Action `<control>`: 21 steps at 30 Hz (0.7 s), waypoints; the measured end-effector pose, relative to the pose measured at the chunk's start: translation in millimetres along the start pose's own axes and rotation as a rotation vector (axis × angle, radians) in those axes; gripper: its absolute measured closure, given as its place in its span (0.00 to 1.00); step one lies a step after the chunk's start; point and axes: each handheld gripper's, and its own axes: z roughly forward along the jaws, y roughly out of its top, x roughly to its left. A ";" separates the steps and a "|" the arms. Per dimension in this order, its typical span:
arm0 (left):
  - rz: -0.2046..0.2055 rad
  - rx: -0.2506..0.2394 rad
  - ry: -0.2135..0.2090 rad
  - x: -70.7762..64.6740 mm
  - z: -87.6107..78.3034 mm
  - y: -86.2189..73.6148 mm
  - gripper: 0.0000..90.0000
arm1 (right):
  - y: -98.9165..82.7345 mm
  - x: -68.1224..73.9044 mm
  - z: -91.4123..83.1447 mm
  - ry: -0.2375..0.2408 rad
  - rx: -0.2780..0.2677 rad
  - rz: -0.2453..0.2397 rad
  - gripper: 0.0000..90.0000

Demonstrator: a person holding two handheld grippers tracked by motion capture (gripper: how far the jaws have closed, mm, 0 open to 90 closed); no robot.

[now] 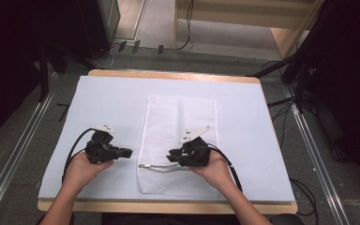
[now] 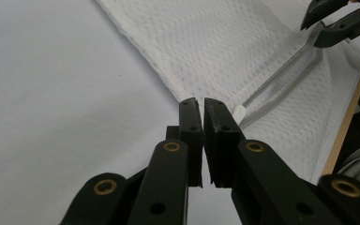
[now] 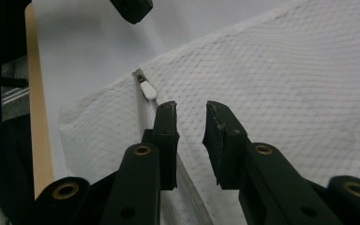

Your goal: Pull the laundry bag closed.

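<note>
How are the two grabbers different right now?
The left hand-held gripper has its jaws shut with nothing between them; the right hand-held gripper shows a gap between its jaws. The left sits over the bare mat beside the mesh bag; the right sits over the bag, near its zipper. Both are black, each held in a hand.

Likely lab: padded table (image 1: pixel 122 93), floor rails (image 1: pixel 14 159)

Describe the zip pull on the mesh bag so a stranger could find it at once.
On the pale mat covering the table lies a white mesh bag. Along its near end runs a grey zip, and at the zip's left end sits the zip pull. It is a small, smooth white tab, unlike the dimpled netting around it.
</note>
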 end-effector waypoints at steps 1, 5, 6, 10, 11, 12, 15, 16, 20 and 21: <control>0.000 -0.002 -0.005 -0.6 0.4 0.5 0.98 | 0.6 1.0 2.1 0.003 0.003 -0.004 0.84; -0.004 0.010 -0.006 1.0 4.2 1.0 0.97 | 3.2 3.6 10.4 0.020 0.019 -0.012 0.84; -0.009 0.017 -0.007 2.0 4.6 1.1 0.97 | 4.0 4.0 12.2 0.032 0.020 -0.001 0.84; -0.013 0.011 -0.010 4.4 3.7 1.9 0.97 | 9.1 5.9 21.6 0.055 0.016 0.001 0.84; -0.019 0.006 -0.014 4.8 3.4 2.0 0.97 | 10.6 7.1 24.2 0.056 0.021 -0.002 0.84; -0.021 0.000 -0.015 5.3 3.2 2.0 0.96 | 12.1 8.3 27.0 0.060 0.024 -0.003 0.84; -0.026 0.004 -0.011 6.7 2.4 2.3 0.96 | 16.8 11.2 34.6 0.064 0.038 -0.024 0.84; -0.026 0.002 -0.011 7.2 2.6 2.3 0.95 | 18.1 11.9 36.8 0.067 0.039 -0.032 0.84; -0.022 0.004 -0.013 7.5 2.9 2.5 0.95 | 21.5 13.2 44.5 0.079 0.046 -0.037 0.84; -0.020 0.005 -0.014 7.7 3.0 2.4 0.95 | 21.9 13.4 46.6 0.080 0.050 -0.038 0.84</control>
